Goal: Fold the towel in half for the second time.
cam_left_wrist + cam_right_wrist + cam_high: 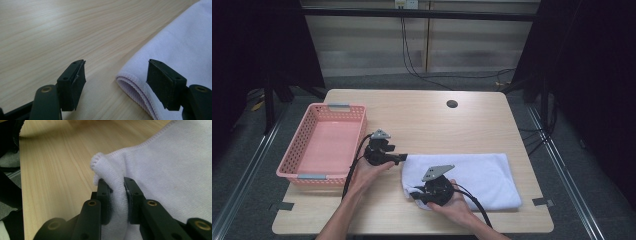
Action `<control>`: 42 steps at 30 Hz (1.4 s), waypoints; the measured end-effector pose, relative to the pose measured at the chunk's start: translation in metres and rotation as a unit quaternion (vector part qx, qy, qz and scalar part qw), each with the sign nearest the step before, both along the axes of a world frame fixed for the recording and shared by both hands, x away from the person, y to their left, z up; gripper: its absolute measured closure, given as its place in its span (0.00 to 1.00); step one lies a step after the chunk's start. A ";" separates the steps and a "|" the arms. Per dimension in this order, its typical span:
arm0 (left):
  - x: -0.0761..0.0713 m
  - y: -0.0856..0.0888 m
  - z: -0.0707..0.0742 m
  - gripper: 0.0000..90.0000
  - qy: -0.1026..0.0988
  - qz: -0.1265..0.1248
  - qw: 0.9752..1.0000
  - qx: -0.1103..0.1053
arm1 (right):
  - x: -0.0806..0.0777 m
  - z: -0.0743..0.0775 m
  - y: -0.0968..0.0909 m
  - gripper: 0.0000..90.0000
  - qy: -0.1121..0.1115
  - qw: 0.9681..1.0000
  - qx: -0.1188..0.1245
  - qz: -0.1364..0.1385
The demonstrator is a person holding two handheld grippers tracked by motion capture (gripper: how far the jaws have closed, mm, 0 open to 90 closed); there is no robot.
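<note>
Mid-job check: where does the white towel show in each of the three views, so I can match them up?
High view: the white towel lies on the table's near right part, right gripper at its near-left corner.
Left gripper view: right side, its folded hemmed edge running between the open jaws of the left gripper.
Right gripper view: centre and right, a fold pinched between the jaws.
Shared landmark: the light wood table bordering the towel's hem.

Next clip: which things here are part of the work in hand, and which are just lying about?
In use:
- white towel, folded on the table
- right claw, shut on the towel's near corner
- left claw, open at the towel's folded edge

Lying about:
- pink basket, nothing in it
- black cables on the floor behind the table
</note>
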State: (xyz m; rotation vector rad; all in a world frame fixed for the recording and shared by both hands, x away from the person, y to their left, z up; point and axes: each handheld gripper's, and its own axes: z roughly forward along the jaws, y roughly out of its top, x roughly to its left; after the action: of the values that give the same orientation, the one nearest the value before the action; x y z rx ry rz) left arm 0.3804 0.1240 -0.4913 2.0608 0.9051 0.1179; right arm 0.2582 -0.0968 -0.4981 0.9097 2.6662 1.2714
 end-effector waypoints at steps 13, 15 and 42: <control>-0.006 -0.025 -0.011 0.47 0.008 -0.066 0.997 0.032 | -0.004 0.003 -0.002 0.85 0.003 1.000 0.002 0.003; -0.007 -0.024 -0.012 0.48 0.009 -0.071 0.997 0.027 | -0.004 0.003 -0.003 0.85 0.004 1.000 0.005 0.004; -0.008 -0.005 0.024 0.89 0.043 -0.074 0.992 -0.094 | -0.005 0.043 -0.013 0.85 -0.010 0.998 0.059 -0.010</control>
State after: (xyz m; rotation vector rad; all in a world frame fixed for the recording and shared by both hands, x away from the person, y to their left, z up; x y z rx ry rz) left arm 0.3724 0.1188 -0.4673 1.9602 0.7809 -0.1321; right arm 0.2536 -0.1101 -0.4553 0.9274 2.5839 1.4391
